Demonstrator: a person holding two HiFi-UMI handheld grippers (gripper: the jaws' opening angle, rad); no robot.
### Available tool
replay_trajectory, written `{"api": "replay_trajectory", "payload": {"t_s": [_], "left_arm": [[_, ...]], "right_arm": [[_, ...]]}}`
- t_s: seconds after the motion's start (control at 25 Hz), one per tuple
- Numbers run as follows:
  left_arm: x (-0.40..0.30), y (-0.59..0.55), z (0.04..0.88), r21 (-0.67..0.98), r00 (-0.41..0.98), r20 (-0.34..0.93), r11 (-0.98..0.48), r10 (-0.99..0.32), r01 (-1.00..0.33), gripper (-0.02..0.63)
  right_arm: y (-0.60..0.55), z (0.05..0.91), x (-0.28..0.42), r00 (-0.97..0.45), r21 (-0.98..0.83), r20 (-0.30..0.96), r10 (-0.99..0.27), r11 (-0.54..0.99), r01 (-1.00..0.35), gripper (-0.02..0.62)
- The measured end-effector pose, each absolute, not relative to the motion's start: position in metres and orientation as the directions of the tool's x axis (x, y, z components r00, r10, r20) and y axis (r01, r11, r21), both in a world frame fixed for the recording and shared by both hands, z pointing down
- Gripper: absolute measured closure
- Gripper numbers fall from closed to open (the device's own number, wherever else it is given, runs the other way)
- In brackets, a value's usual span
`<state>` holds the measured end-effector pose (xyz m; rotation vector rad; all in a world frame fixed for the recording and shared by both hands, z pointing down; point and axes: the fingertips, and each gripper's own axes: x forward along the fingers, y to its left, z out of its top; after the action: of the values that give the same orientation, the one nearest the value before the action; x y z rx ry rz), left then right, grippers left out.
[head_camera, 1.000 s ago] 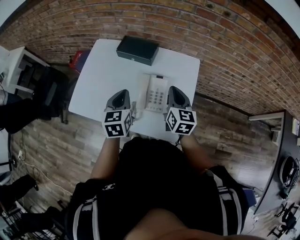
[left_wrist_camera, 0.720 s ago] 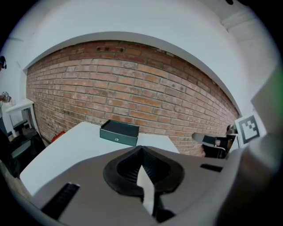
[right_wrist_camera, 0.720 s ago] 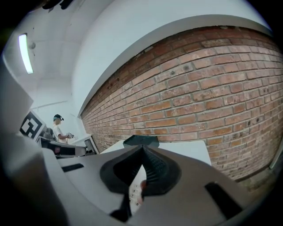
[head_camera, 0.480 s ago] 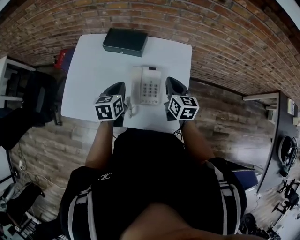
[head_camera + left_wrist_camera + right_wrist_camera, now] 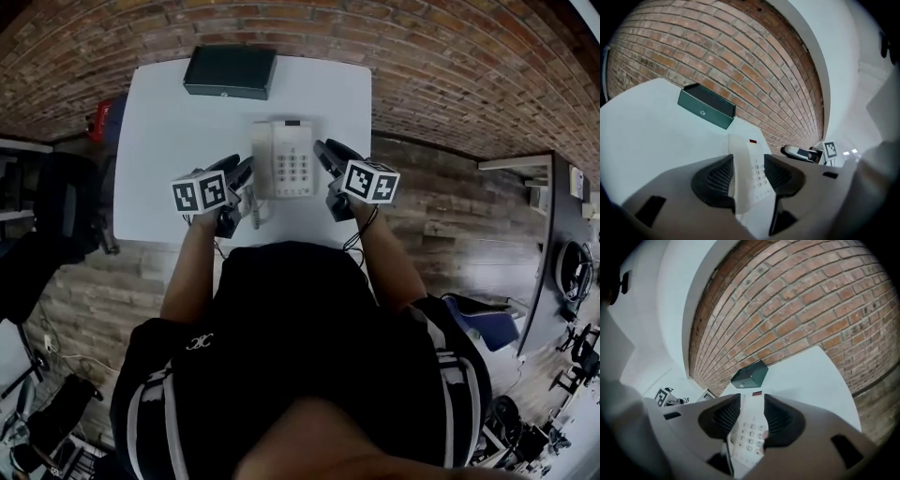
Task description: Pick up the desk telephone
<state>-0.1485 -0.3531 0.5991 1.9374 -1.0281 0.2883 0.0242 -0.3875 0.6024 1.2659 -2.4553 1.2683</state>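
A white desk telephone (image 5: 286,159) with a keypad lies on the white table (image 5: 178,131), its handset on the left side. My left gripper (image 5: 240,176) is just off the phone's left edge. My right gripper (image 5: 324,154) is just off its right edge. Both sets of jaws are opening and nothing is pressed between the pads. In the left gripper view the phone (image 5: 752,164) shows through the gap of the left gripper (image 5: 747,176). In the right gripper view the keypad of the phone (image 5: 750,430) fills the gap of the right gripper (image 5: 751,416).
A dark green box (image 5: 230,72) lies at the table's far edge, against the brick wall (image 5: 450,84). A red object (image 5: 101,117) and dark furniture (image 5: 56,206) stand left of the table. Wooden floor lies to the right. The phone's cord (image 5: 255,214) hangs near the front edge.
Both grippers have dropped toward the tabletop and tilted in at the phone's two sides. The phone and the box have stayed where they were.
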Motion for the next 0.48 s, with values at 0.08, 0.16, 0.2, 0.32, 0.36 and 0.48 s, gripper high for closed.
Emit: {"api": "replay_trajectory", "payload": {"t_s": [0.08,0.16,0.2,0.32,0.36,0.48], "left_arm": [[-0.146,-0.354,0.610,0.636,0.655,0.555,-0.247,-0.512,-0.731,0.405],[-0.144,-0.355,0.620,0.664,0.675,0.554,-0.232,-0.486,-0.711,0.341],[-0.143,-0.356,0.625,0.678,0.685,0.553,-0.221,-0.475,-0.701,0.320],[-0.145,-0.362,0.636,0.716,0.702,0.545,-0.182,-0.458,-0.674,0.302],[-0.146,-0.365,0.640,0.727,0.707,0.540,-0.170,-0.457,-0.665,0.301],[-0.145,-0.370,0.649,0.753,0.725,0.527,-0.152,-0.443,-0.640,0.299]], "right_arm": [[-0.391,0.616,0.026,-0.647,-0.643,0.447,-0.618,0.281,-0.713,0.456],[-0.394,0.625,0.026,-0.660,-0.673,0.448,-0.604,0.257,-0.693,0.423],[-0.395,0.630,0.025,-0.664,-0.687,0.449,-0.597,0.245,-0.684,0.411],[-0.398,0.642,0.021,-0.667,-0.688,0.471,-0.577,0.232,-0.687,0.402],[-0.400,0.646,0.018,-0.668,-0.683,0.481,-0.568,0.235,-0.691,0.400],[-0.401,0.659,0.011,-0.675,-0.680,0.507,-0.536,0.233,-0.696,0.397]]}}
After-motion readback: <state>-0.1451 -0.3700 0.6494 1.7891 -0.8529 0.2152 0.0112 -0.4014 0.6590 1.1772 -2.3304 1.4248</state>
